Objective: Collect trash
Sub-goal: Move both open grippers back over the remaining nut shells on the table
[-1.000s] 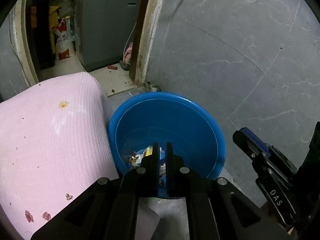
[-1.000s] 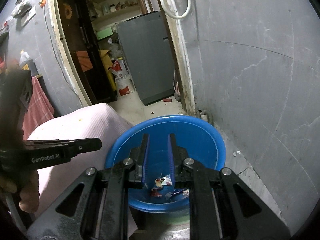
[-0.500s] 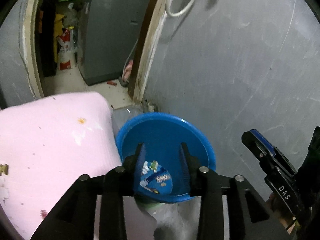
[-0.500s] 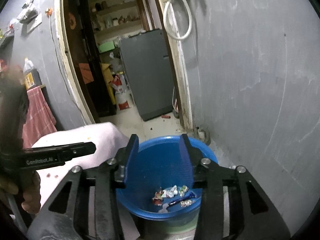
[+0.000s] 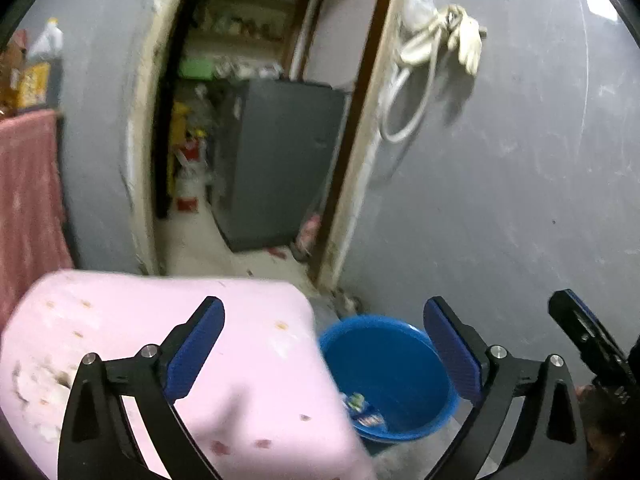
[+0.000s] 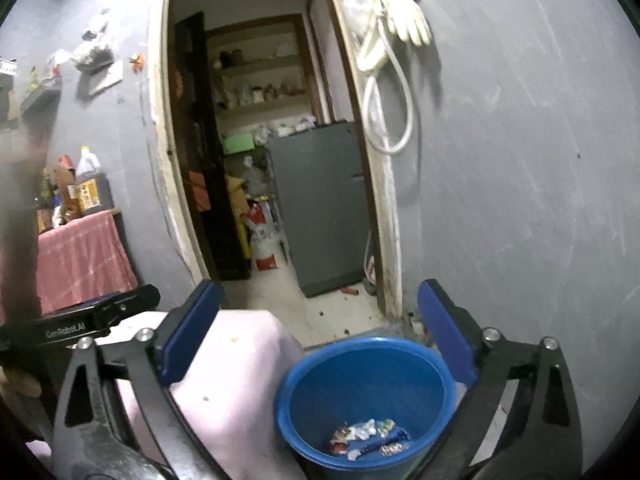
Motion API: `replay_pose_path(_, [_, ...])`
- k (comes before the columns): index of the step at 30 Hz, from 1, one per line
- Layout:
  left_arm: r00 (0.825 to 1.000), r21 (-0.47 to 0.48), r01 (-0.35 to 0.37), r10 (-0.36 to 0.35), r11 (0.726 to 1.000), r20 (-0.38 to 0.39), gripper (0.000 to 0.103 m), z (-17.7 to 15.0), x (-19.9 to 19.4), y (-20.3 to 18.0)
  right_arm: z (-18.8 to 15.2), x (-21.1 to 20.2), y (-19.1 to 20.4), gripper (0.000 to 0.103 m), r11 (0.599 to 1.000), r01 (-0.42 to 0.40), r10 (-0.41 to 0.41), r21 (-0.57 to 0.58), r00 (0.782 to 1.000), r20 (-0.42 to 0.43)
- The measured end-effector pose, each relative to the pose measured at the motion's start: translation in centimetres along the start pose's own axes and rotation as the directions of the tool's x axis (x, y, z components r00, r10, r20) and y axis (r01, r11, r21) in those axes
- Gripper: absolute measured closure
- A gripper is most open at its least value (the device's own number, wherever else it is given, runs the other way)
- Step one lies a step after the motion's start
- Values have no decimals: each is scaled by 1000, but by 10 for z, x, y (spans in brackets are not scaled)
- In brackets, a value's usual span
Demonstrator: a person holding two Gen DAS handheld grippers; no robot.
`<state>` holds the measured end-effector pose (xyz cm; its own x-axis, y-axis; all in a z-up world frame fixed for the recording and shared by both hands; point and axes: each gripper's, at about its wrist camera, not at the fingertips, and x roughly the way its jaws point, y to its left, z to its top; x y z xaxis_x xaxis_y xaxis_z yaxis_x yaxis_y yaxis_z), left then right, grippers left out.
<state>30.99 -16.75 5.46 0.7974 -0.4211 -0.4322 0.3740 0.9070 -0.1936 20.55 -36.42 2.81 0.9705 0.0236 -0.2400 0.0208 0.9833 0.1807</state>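
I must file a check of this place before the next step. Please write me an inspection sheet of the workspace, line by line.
Surface: pink cloth-covered surface, with small crumbs and stains.
Job's things: blue basin on the floor beside it; crumpled wrappers lie in its bottom.
Clutter: a small red scrap on the floor by the doorway; bottles on a shelf above a red cloth.
Grippers: left gripper and right gripper both have jaws opening, wide apart, nothing between the pads.
Cables: white hose looped on the wall, with a pale glove hanging there.
Surroundings: grey wall, open doorway, grey fridge, shelves behind.
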Motion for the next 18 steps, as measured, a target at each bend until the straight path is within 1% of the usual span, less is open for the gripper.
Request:
replay_pose_path(3, [998, -5, -28, 28, 1000, 56, 2, 6, -23, 17, 7, -6, 19, 0, 1000, -25, 26, -18, 999, 33])
replay_pose_path(8, [990, -23, -81, 83, 996, 112, 2, 13, -56, 48, 13, -9, 48, 0, 996, -71, 75, -45, 995, 73])
replay_pose_path(9, [988, -22, -91, 93, 996, 121, 2, 10, -63, 51, 14, -10, 54, 0, 995, -82, 86, -51, 993, 81])
replay_pose_path(13, [974, -21, -154, 156, 988, 166, 2, 7, -92, 74, 14, -9, 84, 0, 988, -134, 142, -76, 985, 102])
replay_pose_path(18, [954, -30, -219, 220, 975, 205, 2, 1, -117, 103, 12, -7, 116, 0, 977, -190, 201, -100, 972, 121])
